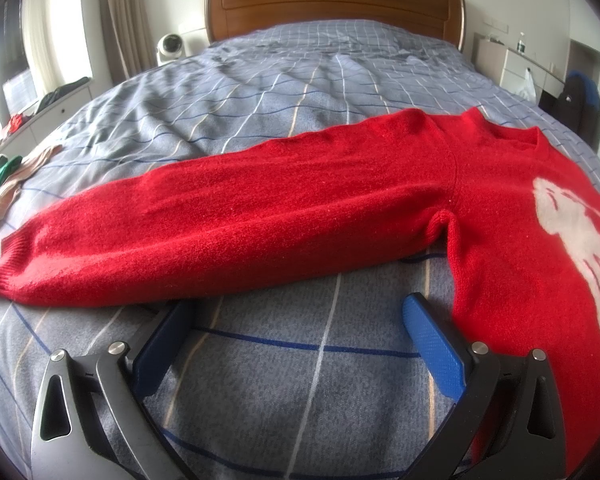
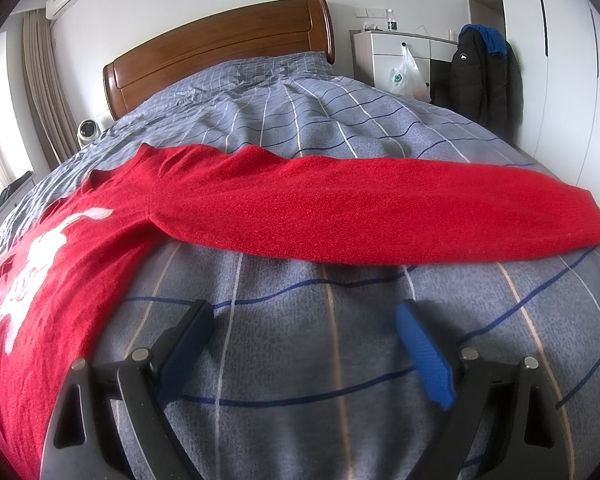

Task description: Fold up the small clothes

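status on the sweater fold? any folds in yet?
Done: the red sweater lies spread flat, front up, on the bed, both sleeves out to the sides. In hand: nothing; the left gripper and right gripper hover over bare bedding near each armpit, jaws wide and empty. Left: every fold, sleeves in first, then the body.

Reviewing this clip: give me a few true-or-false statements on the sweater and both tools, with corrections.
1. The red sweater lies spread on the bed with both sleeves out. True.
2. The left tool grips a sleeve. False: it is open and holds nothing.
3. The right tool is open over bare bedcover. True.
4. The sweater is plain red. False: it has a white design on the front.
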